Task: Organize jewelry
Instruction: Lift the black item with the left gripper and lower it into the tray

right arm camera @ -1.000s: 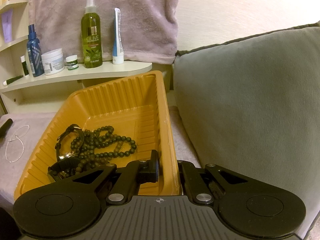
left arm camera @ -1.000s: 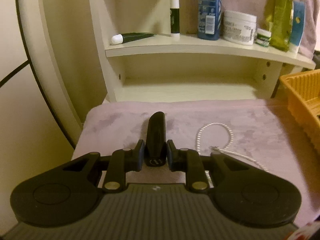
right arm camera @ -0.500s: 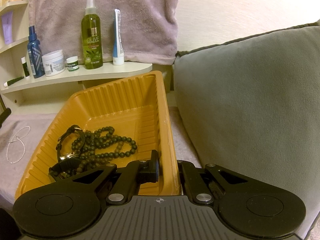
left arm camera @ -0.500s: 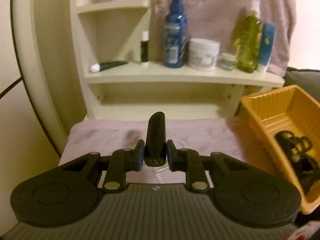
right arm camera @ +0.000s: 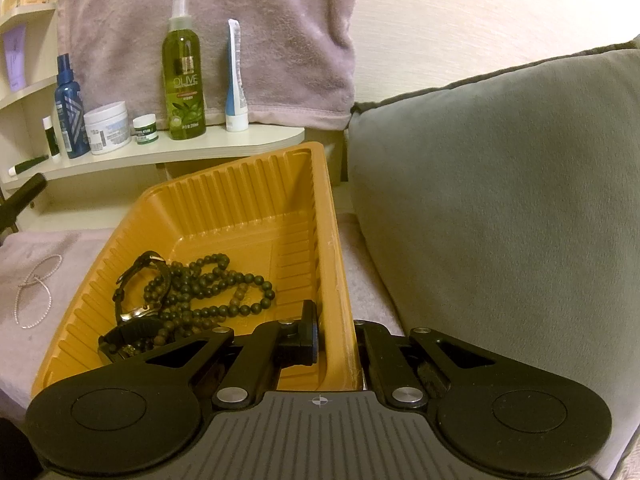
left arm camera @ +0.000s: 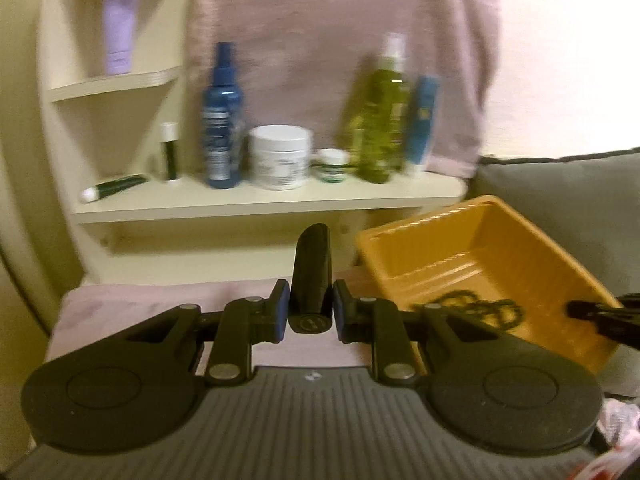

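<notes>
The left gripper [left arm camera: 311,309] keeps its fingers [left arm camera: 280,306] clamped on a black cylindrical case [left arm camera: 311,280], which stands upright between them. It has risen and swung rightward since a second ago: the mauve towel-covered surface [left arm camera: 160,300] now fills less of its view (blurred by the motion), and the orange ribbed tray [left arm camera: 500,236] has come fully into sight at the right. On the surface left of the tray lies a thin silver bead chain [right arm camera: 36,284], unmoved. Inside the tray rest a black watch [right arm camera: 136,280] and a dark bead necklace [right arm camera: 216,280], lying as before. The right gripper [right arm camera: 338,340] stays where it was, its fingers [right arm camera: 310,330] closed on the tray's right wall, beside the gray cushion [right arm camera: 500,200].
</notes>
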A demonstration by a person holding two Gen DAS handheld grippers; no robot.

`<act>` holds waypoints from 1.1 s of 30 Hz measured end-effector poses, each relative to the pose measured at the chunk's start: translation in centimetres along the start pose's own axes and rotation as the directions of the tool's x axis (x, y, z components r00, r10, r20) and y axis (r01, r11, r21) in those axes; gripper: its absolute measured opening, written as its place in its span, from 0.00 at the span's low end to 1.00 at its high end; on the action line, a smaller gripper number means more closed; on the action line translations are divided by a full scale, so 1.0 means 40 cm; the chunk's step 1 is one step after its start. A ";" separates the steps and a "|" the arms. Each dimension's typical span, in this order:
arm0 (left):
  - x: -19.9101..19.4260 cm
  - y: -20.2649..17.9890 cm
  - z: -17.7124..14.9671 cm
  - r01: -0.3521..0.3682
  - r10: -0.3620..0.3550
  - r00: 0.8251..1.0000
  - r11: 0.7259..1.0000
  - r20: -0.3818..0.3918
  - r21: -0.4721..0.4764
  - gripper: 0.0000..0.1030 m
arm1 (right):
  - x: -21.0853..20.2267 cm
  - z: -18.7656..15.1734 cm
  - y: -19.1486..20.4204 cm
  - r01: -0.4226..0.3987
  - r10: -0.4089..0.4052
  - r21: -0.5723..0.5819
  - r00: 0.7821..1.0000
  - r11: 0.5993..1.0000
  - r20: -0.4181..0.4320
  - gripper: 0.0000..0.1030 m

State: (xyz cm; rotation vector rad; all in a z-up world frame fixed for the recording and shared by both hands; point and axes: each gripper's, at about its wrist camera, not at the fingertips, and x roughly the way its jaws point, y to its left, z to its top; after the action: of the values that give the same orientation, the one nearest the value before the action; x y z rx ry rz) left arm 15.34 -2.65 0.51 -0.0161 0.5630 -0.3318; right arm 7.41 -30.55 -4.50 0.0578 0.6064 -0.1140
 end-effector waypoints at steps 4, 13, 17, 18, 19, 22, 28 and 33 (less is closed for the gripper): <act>0.001 -0.068 -0.005 0.075 -0.075 0.997 0.997 -0.011 0.025 0.20 | 0.000 0.000 0.000 0.000 0.000 0.000 1.000 1.000 0.000 0.04; 0.012 -0.189 -0.028 0.207 -0.204 0.978 0.976 -0.052 0.068 0.20 | -0.002 0.000 0.001 -0.001 0.001 0.003 1.000 1.000 0.001 0.04; 0.017 -0.220 -0.034 0.243 -0.238 0.969 0.967 -0.070 0.079 0.20 | -0.002 0.000 0.000 -0.002 0.002 0.003 1.000 1.000 0.000 0.04; 0.021 -0.227 -0.035 0.250 -0.244 0.967 0.965 -0.076 0.082 0.20 | -0.002 0.000 0.000 -0.002 0.002 0.004 1.000 1.000 0.000 0.04; 0.023 -0.233 -0.037 0.256 -0.250 0.965 0.963 -0.080 0.085 0.20 | -0.002 0.001 0.002 -0.002 0.002 0.005 1.000 1.000 0.001 0.04; 0.032 -0.244 -0.041 0.272 -0.264 0.960 0.958 -0.094 0.088 0.20 | -0.002 0.001 0.001 -0.003 0.003 0.007 1.000 1.000 0.001 0.04; 0.050 -0.256 -0.050 0.285 -0.274 0.955 0.954 -0.115 0.092 0.20 | -0.001 0.000 0.002 -0.003 0.003 0.008 1.000 1.000 0.001 0.04; 0.059 -0.259 -0.054 0.285 -0.272 0.954 0.953 -0.123 0.100 0.20 | -0.001 0.000 0.001 -0.003 0.003 0.008 1.000 1.000 0.001 0.04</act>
State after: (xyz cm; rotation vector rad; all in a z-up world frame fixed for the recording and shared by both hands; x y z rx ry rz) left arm 12.94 -13.03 -1.47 0.0355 0.6496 -0.6442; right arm 7.39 -30.50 -4.48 0.0669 0.6049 -0.1134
